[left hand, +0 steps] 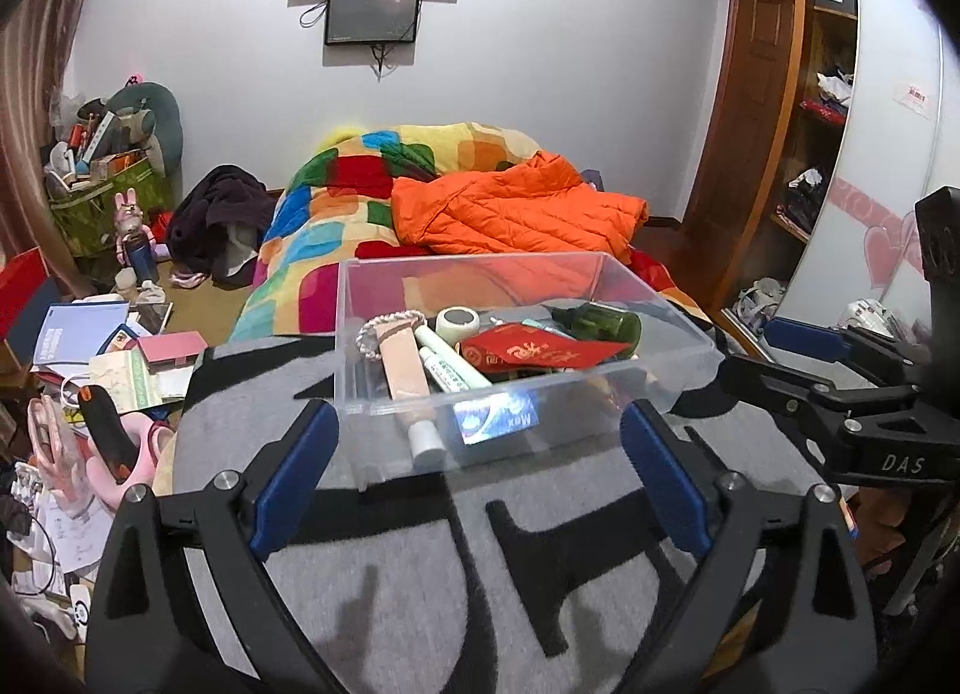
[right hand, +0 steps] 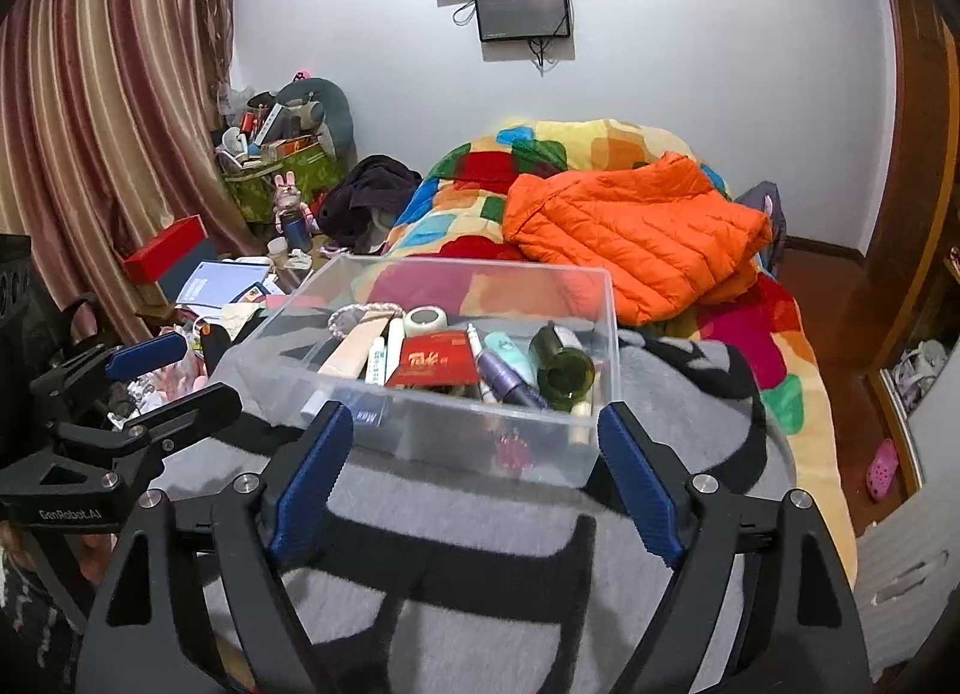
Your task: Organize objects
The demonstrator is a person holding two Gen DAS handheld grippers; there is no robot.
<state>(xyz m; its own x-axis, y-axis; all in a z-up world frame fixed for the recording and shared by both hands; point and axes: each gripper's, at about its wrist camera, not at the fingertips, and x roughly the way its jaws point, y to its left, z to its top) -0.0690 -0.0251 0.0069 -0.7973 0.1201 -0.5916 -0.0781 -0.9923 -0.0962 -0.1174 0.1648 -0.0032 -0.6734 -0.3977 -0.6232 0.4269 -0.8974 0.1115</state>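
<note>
Two hand-held grippers [left hand: 480, 466] wide, box [left hand: 690, 334] free

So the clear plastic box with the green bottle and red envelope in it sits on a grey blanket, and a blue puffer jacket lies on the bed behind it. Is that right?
Almost. The puffer jacket is orange, not blue; the right wrist view shows it plainly. The rest holds: the clear plastic box sits on the grey blanket with the green bottle and red envelope inside.
</note>
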